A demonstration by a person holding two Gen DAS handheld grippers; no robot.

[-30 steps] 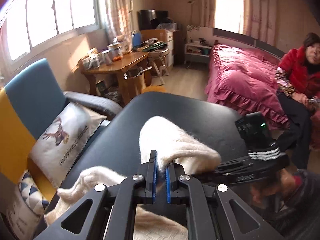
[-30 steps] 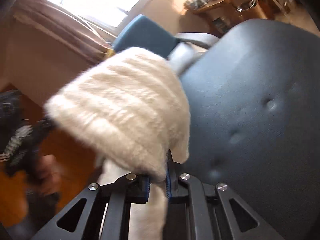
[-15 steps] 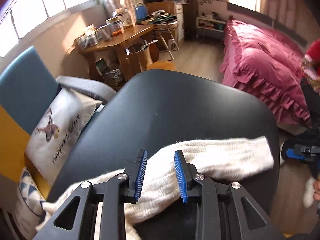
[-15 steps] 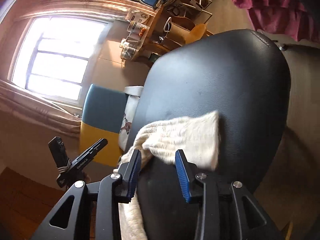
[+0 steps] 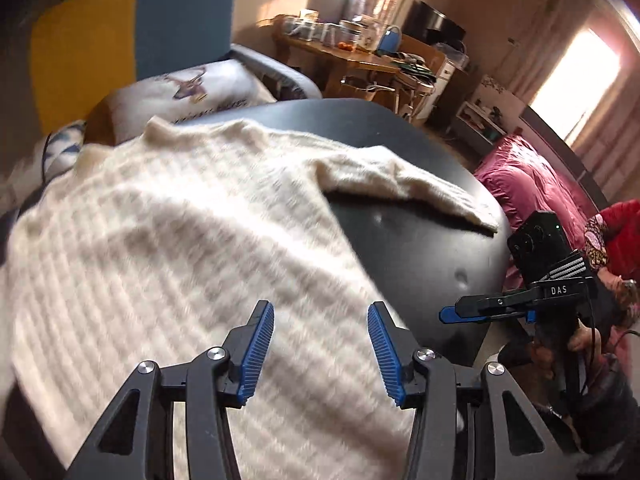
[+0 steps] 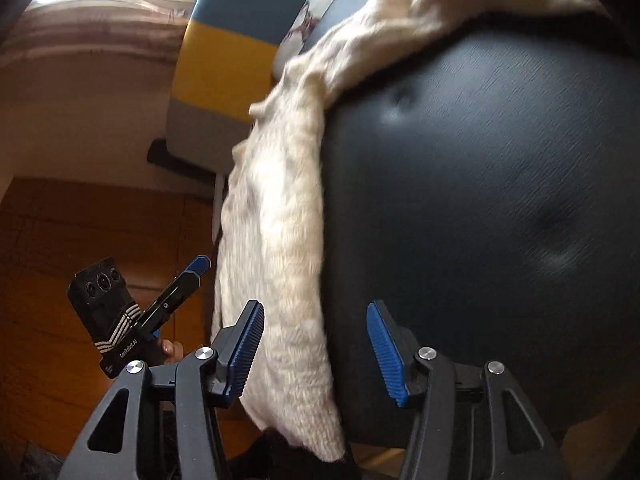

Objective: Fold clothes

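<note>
Sweater, cream and ribbed, lies spread over the black padded surface in the left wrist view, covering its near and left part. One sleeve is stretched out to the right across the bare black top, its cuff near the far right edge. Laid flat like this, body and sleeve are both in easy reach for a fold, though whether any fold is already made I cannot tell from here. Left tongs hover over the near part of the knit with their blue pads wide apart and nothing between them. To the right, past the edge of the surface, the right tongs show side-on in a hand, so their gap cannot be judged in this view.

From the right wrist view, the sweater hangs down over the rim of the surface, and its lower end drops toward the wooden floor, so part of its weight is off the top. Right tongs stand wide and hold nothing, the hanging knit lying in line with their gap. Left tongs show low at the left, too side-on to judge.
</note>
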